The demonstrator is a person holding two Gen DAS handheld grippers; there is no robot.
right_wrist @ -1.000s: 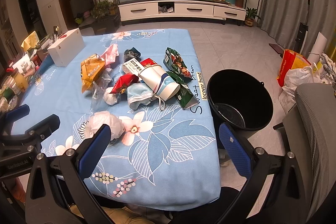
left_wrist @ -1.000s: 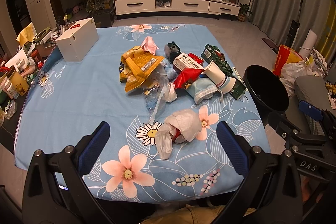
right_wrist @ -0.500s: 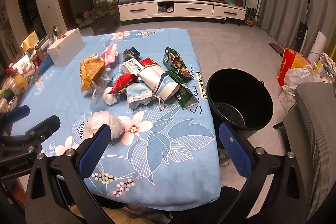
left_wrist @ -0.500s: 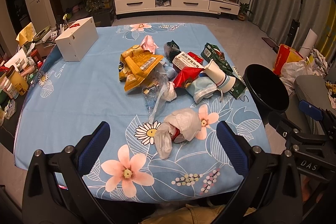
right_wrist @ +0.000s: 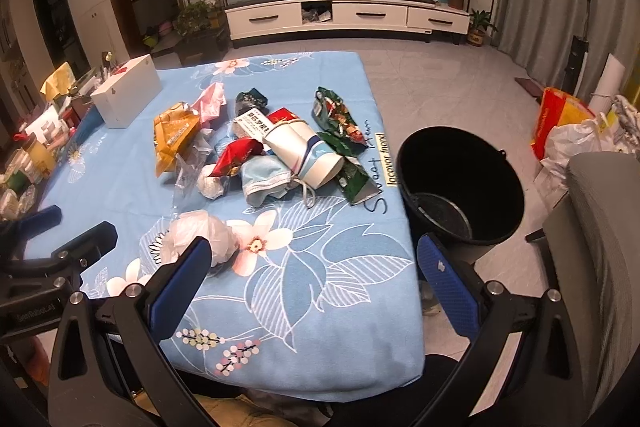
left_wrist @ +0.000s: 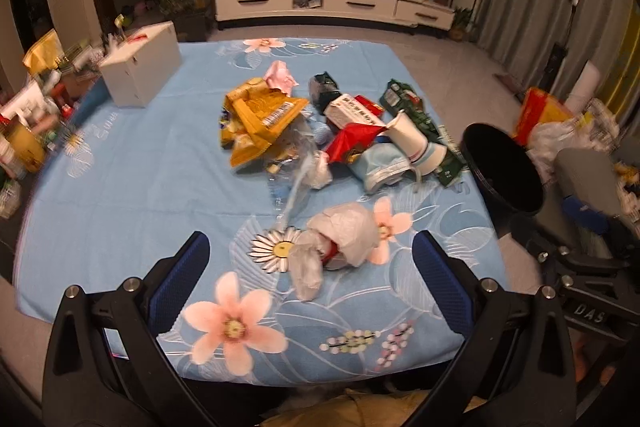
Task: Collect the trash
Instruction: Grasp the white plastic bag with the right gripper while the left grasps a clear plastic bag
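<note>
A pile of trash lies mid-table on a blue flowered cloth: a yellow snack bag, a red wrapper, a white paper cup, a blue face mask, green packets. A crumpled white plastic bag lies nearer, between the fingers of my open left gripper, a little beyond its tips; it also shows in the right wrist view. My right gripper is open and empty over the table's near right corner. A black bucket stands on the floor right of the table.
A white box stands at the table's far left. Bottles and clutter crowd the left side. A grey chair and bags sit right of the bucket. A TV cabinet lines the far wall.
The left gripper has moved slightly forward toward the white plastic bag, with some blur. The right gripper and the trash have barely moved.
</note>
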